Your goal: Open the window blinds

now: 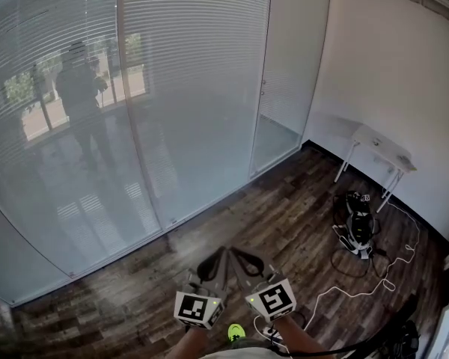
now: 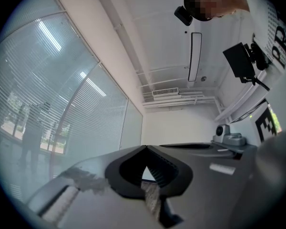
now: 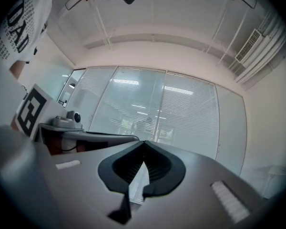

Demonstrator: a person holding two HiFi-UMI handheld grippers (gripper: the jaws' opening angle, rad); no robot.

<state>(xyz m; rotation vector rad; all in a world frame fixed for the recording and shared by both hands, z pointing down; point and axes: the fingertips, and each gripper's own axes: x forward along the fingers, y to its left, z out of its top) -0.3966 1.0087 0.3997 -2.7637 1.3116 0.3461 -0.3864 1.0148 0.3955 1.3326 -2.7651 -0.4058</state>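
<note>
window blinds (image 1: 194,66): white horizontal slats fill the tall glazed panels of a partition rising from the far edge of the floor (image 1: 284,215). the slats are seen lying close together, lowered to the base of the panels. a dark standing figure and bright window shapes are seen faintly in the glass; whether reflected or behind cannot be told. a plain panel without slats (image 1: 292,66) adjoins at the right end of the partition, by the far right corner of the floor.

left gripper (image 1: 221,251): held low over the near edge of the floor, pointed toward the partition, well apart from the blinds. fingers are pressed together at the tips, nothing between them; this is confirmed in the left gripper view (image 2: 145,147), where the blinds (image 2: 76,113) are seen ahead and to the left.

right gripper (image 1: 238,251): held just beside the left one, tips near each other. fingers are closed tip to tip with nothing held (image 3: 144,142); the blinds (image 3: 181,113) are seen straight ahead.

other items noted: a small white table (image 1: 382,152) stands at the right edge of the floor against the white wall. a black device (image 1: 357,226) lies on the dark planks in front of it, with a white cable (image 1: 359,286) trailing toward the near right corner.
</note>
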